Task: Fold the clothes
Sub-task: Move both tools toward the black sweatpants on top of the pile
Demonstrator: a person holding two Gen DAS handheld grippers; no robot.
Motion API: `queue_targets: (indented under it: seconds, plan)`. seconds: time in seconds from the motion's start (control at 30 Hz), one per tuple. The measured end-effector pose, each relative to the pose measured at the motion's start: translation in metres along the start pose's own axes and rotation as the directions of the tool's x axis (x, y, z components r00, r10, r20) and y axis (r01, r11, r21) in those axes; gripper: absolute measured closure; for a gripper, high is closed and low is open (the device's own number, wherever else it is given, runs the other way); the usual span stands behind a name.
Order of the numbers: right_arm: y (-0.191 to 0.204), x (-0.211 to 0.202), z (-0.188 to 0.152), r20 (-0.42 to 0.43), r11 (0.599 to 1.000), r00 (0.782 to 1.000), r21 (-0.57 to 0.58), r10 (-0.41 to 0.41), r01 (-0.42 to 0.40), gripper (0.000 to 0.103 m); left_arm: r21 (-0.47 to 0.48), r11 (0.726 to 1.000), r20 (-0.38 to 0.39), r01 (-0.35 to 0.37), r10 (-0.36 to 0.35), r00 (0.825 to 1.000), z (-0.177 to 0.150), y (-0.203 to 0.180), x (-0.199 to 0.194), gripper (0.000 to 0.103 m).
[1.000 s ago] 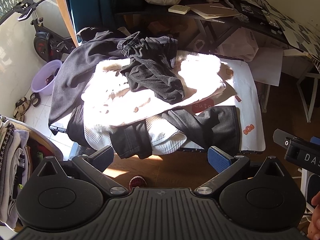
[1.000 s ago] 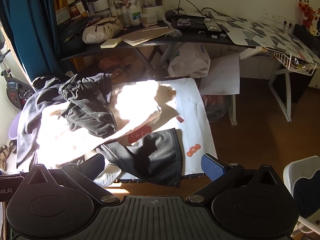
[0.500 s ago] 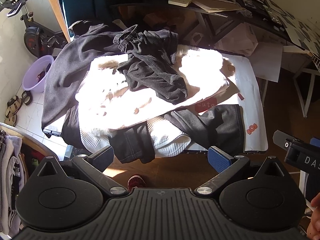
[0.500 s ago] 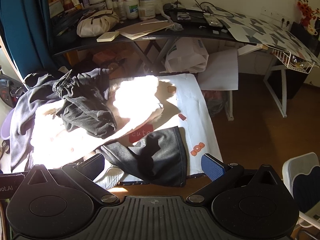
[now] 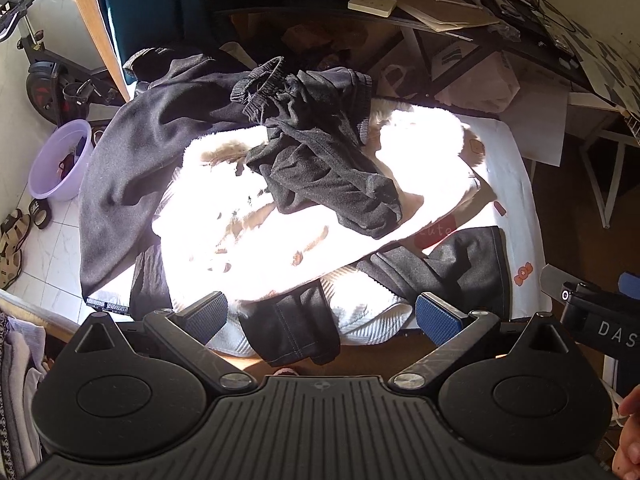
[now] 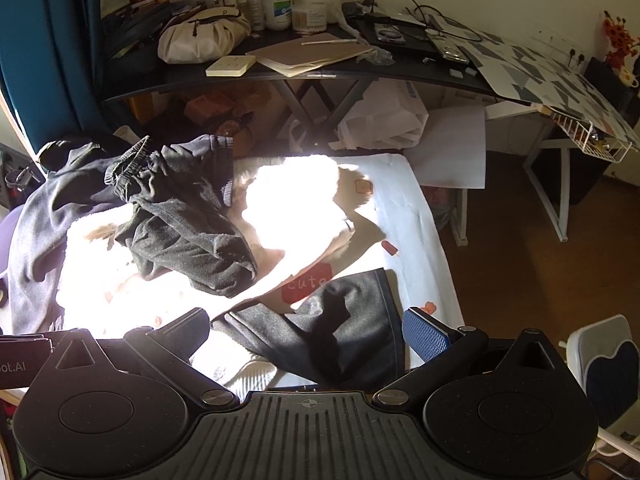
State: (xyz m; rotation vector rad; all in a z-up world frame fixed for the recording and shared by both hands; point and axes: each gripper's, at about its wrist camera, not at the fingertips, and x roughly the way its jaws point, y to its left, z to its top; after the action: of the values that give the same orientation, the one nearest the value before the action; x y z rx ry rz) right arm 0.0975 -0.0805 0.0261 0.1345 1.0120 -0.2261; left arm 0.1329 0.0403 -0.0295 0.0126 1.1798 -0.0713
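Clothes pile [image 5: 304, 208] lies heaped on the white-covered table [image 5: 520, 184], ahead of and above both grippers' fingers. Left gripper [image 5: 322, 314]: jaws spread wide, nothing held; dark jeans leg [image 5: 290, 326] hangs off the near table edge right btwn its fingers, w/ white ribbed knit [image 5: 368, 312] just beside it toward the blue-padded finger [image 5: 438, 316]. Crumpled black sweatpants [image 5: 320, 160] sit on top of a sunlit white fleece [image 5: 256, 232], well ahead of the fingers.

Right gripper [image 6: 306, 328]: also wide open, empty. Dark grey garment [image 6: 344, 328] w/ stitched hem lies btwn its fingers, reaching the table's near edge.

Left view only: purple basin [image 5: 60, 160], sandals on tile floor [image 5: 12, 240], stacked folded textiles at far left (edge of frame), plus the right gripper's body to the right of the fingers. Right view only: cluttered black desk [image 6: 320, 72] w/ bottles and beige bag [image 6: 204, 36], white chair [image 6: 604, 368] beside the blue pad [image 6: 424, 334].

Both grippers are held low at the table's near edge, pointing forward and tilted down over the pile, side by side.
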Motion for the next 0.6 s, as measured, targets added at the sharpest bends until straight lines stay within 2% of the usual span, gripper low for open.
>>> queue_targets:
  seconds: [0.2, 0.47, 0.53, 0.6]
  plan:
    - [0.041, 0.015, 0.012, -0.024, 0.999, 1.000, -0.053, -0.007, 0.006, 0.001, -0.006, 1.000, -0.037, 0.012, -0.012, 0.999, 0.018, 0.030, 0.017, 0.001]
    - [0.064, 0.025, 0.023, -0.038, 1.000, 0.999, -0.011, -0.029, 0.029, 0.001, 0.023, 0.999, -0.063, 0.045, -0.043, 0.997, 0.037, 0.051, 0.033, 0.001]
    - [0.064, 0.030, 0.026, -0.041, 0.999, 0.999, 0.016, -0.034, 0.034, 0.001, 0.005, 0.999, -0.047, 0.050, -0.049, 0.998, 0.042, 0.059, 0.036, 0.001]
    - [0.063, 0.035, 0.028, -0.044, 0.998, 0.998, 0.043, -0.038, 0.040, 0.001, -0.069, 0.996, 0.009, 0.054, -0.053, 0.999, 0.049, 0.076, 0.033, 0.001]
